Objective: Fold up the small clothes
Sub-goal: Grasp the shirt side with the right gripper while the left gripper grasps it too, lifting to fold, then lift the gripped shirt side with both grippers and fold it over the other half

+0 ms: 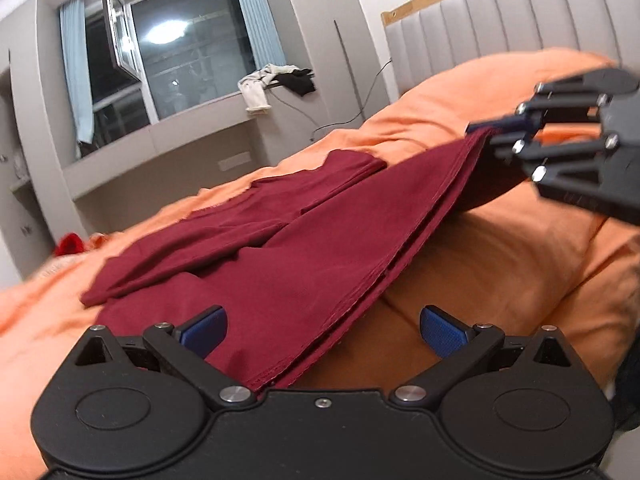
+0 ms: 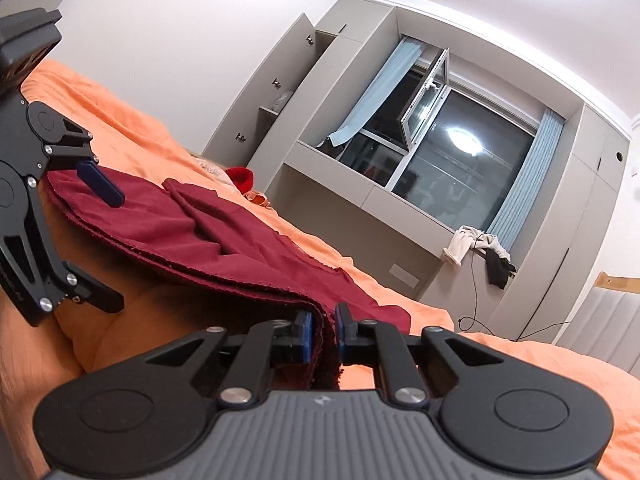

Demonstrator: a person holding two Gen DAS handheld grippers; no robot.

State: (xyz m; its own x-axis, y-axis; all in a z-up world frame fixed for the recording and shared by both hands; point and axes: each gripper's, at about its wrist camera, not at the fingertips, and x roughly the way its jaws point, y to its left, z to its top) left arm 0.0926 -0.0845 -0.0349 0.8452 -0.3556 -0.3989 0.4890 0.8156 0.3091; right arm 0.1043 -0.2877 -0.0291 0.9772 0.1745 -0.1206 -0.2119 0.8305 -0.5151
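Note:
A dark red garment lies spread on the orange bed cover, with one edge lifted off it. My right gripper is shut on that edge's layered hem, which is bunched between its blue pads. In the left wrist view the right gripper holds the raised corner at the upper right. My left gripper stands open at the near end of the same edge. The cloth runs between its blue pads without being pressed. In the right wrist view the left gripper is open, one finger over and one under the garment.
A grey padded headboard stands behind the bed's orange pillow. A window with blue curtains has clothes draped on its ledge, and a cable hangs below. A small red item lies at the bed's far edge.

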